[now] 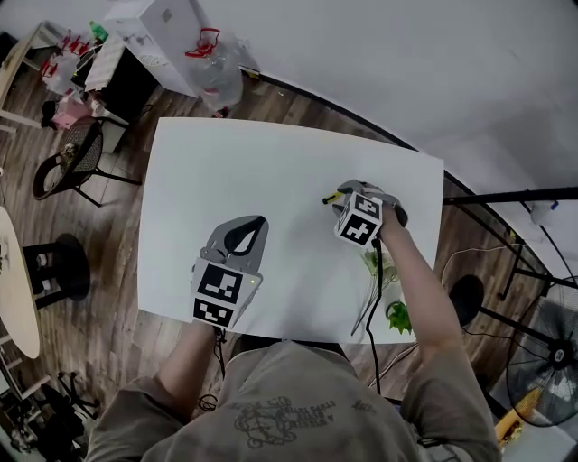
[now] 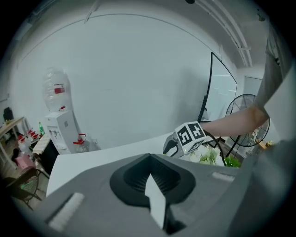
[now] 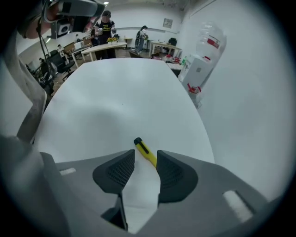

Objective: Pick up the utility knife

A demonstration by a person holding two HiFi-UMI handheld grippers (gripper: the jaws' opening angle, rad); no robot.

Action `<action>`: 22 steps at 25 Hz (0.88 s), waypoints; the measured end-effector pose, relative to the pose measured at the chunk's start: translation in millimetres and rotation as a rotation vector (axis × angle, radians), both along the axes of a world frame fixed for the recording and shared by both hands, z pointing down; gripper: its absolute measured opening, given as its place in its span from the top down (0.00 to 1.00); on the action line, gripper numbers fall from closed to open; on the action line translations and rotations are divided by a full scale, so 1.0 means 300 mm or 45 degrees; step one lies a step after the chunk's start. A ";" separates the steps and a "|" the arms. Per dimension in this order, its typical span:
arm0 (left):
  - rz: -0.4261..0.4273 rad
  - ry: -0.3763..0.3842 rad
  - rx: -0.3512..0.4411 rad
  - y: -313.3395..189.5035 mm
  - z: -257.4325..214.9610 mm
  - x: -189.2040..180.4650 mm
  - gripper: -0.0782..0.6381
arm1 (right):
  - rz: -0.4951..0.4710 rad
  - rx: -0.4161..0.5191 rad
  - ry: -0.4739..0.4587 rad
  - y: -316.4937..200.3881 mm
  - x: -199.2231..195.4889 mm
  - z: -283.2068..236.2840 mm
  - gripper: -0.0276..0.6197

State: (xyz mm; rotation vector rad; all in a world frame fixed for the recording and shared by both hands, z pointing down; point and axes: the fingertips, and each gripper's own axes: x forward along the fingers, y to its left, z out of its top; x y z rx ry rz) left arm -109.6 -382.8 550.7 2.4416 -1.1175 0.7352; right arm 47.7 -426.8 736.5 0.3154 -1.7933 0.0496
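Note:
A yellow utility knife with a black tip (image 3: 145, 152) lies on the white table (image 1: 271, 162). It runs slantwise between the fingers of my right gripper (image 3: 145, 163), which stand apart on either side of it without pinching it. In the head view only the knife's end (image 1: 332, 197) pokes out to the left of the right gripper (image 1: 349, 195), right of the table's middle. My left gripper (image 1: 256, 226) hovers over the table's near middle with its fingertips together and nothing between them. From the left gripper (image 2: 149, 156) I see the right gripper's marker cube (image 2: 189, 135).
White flowers and green leaves (image 1: 386, 287) lie near the table's front right corner, with a cable beside them. Beyond the far left corner stand a water dispenser (image 1: 153, 27) and a dark chair (image 1: 72, 158). A fan (image 1: 553, 361) is on the floor at the right.

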 end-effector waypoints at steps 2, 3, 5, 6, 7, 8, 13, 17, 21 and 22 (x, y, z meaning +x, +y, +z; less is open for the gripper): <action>-0.001 -0.002 -0.017 0.003 0.022 -0.011 0.89 | -0.057 -0.018 0.035 -0.002 -0.003 0.034 0.68; -0.001 -0.006 -0.024 0.004 0.031 -0.018 0.89 | -0.078 -0.034 0.040 -0.003 -0.006 0.047 0.68; -0.002 -0.012 -0.035 0.005 0.046 -0.031 0.89 | -0.104 -0.059 0.038 -0.007 -0.015 0.063 0.68; -0.003 -0.014 -0.041 0.007 0.052 -0.036 0.89 | -0.110 -0.062 0.036 -0.012 -0.020 0.066 0.68; -0.003 -0.015 -0.045 0.010 0.057 -0.041 0.89 | -0.113 -0.061 0.036 -0.017 -0.025 0.067 0.69; -0.003 -0.016 -0.049 0.014 0.062 -0.045 0.89 | -0.114 -0.065 0.039 -0.019 -0.027 0.069 0.69; 0.001 -0.016 -0.063 0.037 0.078 -0.051 0.89 | -0.100 -0.093 0.038 0.014 -0.039 0.075 0.84; 0.008 -0.018 -0.051 0.049 0.066 -0.054 0.89 | 0.042 -0.085 -0.002 0.018 -0.034 0.073 0.85; -0.003 -0.022 -0.011 0.055 0.022 -0.077 0.89 | 0.227 -0.068 -0.113 0.019 -0.042 0.004 0.85; -0.007 -0.025 0.000 0.056 0.010 -0.084 0.89 | 0.270 -0.062 -0.148 0.020 -0.045 -0.025 0.85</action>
